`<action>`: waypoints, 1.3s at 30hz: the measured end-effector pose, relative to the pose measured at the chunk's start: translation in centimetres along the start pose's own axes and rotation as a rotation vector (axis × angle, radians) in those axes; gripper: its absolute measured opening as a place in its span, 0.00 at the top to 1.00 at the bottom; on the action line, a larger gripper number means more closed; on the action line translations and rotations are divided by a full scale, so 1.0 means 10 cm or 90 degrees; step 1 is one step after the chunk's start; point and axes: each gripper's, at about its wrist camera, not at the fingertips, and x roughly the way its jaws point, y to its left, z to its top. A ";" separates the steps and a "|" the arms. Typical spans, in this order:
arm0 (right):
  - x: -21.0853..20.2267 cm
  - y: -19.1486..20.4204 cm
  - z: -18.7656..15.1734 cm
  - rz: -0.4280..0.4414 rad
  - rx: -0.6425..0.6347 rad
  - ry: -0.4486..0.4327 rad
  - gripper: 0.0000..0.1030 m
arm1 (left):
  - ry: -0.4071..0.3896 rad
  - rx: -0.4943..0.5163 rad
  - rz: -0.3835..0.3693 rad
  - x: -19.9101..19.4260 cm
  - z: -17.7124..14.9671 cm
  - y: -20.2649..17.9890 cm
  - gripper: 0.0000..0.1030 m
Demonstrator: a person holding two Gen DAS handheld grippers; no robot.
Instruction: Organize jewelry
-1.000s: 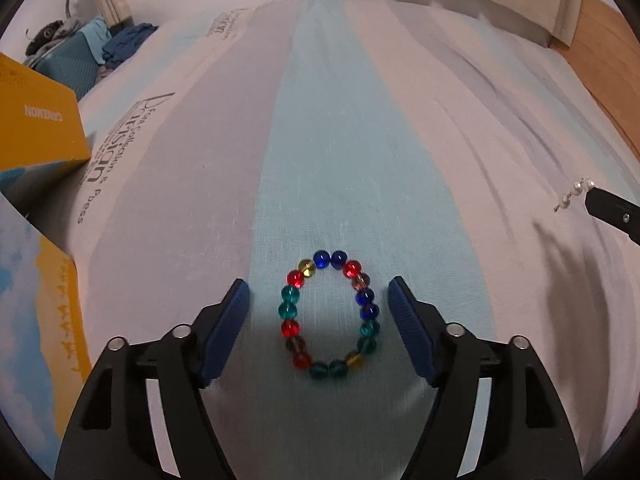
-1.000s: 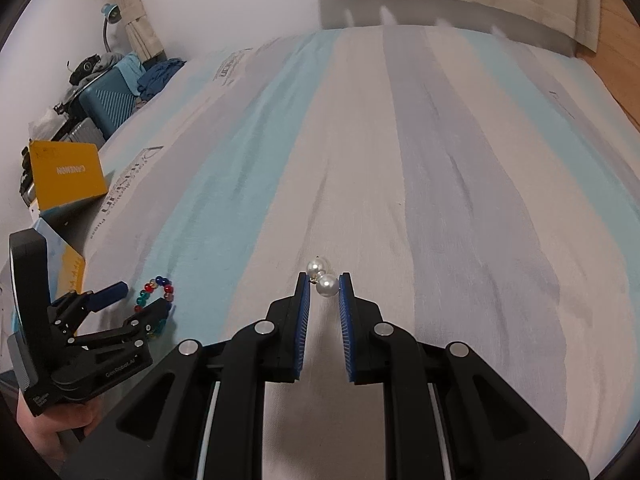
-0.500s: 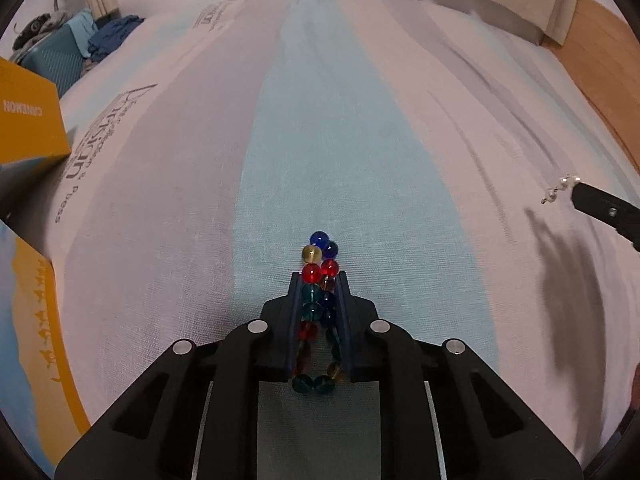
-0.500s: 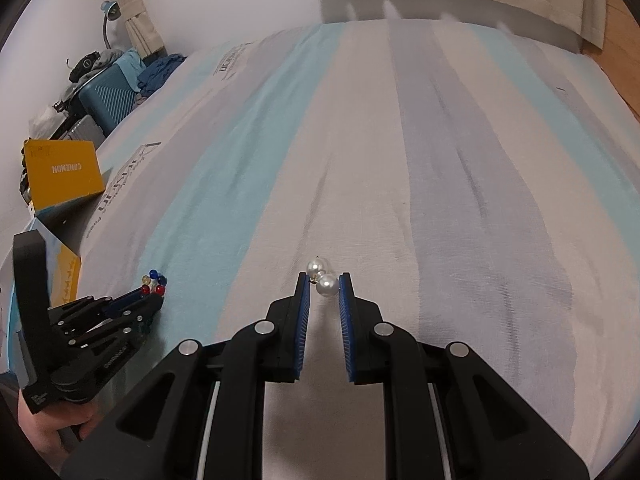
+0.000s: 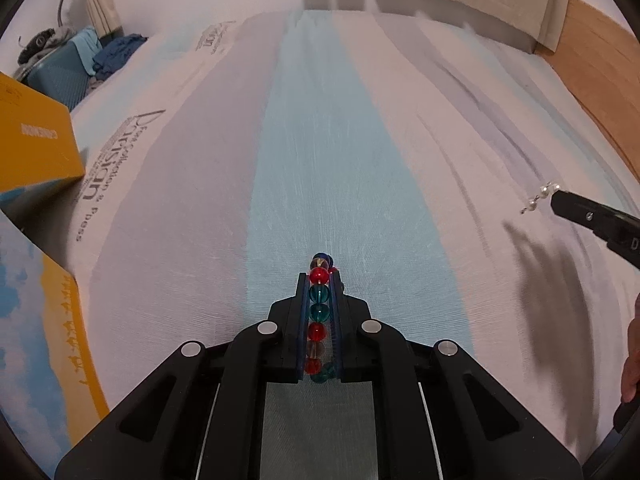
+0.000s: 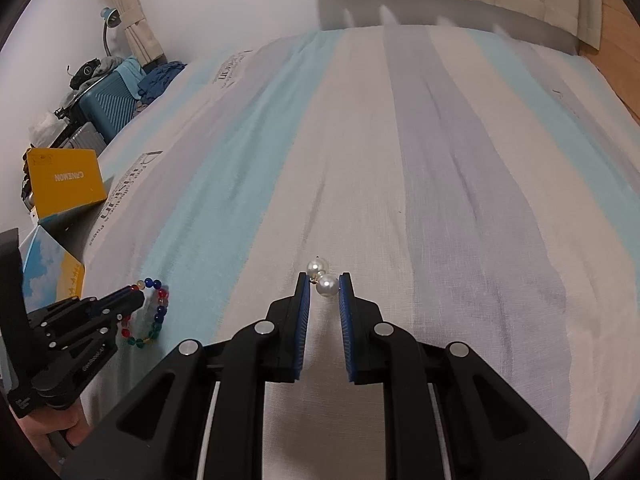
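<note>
My left gripper (image 5: pixel 319 280) is shut on a bracelet of red, teal, blue and amber beads (image 5: pixel 319 312), squeezed flat between its blue pads. In the right wrist view the bracelet (image 6: pixel 150 312) hangs from the left gripper (image 6: pixel 134 300) above the striped bed sheet (image 6: pixel 400 160). My right gripper (image 6: pixel 323 282) is shut on a pearl earring (image 6: pixel 325 278) with two white pearls at its fingertips. The earring (image 5: pixel 538 198) also shows at the right edge of the left wrist view, held above the sheet.
A yellow box (image 6: pixel 66 182) and a box with a sky print (image 6: pixel 48 264) stand at the bed's left edge. A blue suitcase (image 6: pixel 108 100) with clothes and a lamp (image 6: pixel 110 20) stand behind. A wooden floor (image 5: pixel 600 60) shows at right.
My left gripper closed around the bracelet lying on the sheet and has lifted it; it now hangs clear of the bed. My right gripper kept hold of the pearl earring.
</note>
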 end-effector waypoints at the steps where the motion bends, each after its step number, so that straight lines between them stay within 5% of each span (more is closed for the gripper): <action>1: 0.00 0.00 0.00 0.000 -0.001 0.000 0.86 | 0.000 0.000 0.001 -0.01 0.00 0.00 0.92; 20: -0.47 0.01 0.00 0.001 0.032 -0.011 0.86 | -0.011 0.007 -0.004 -0.58 -0.01 -0.06 0.92; 39: -1.10 0.68 -0.01 0.006 -0.010 -0.026 0.86 | -0.051 -0.011 0.000 -1.38 -0.10 0.24 0.92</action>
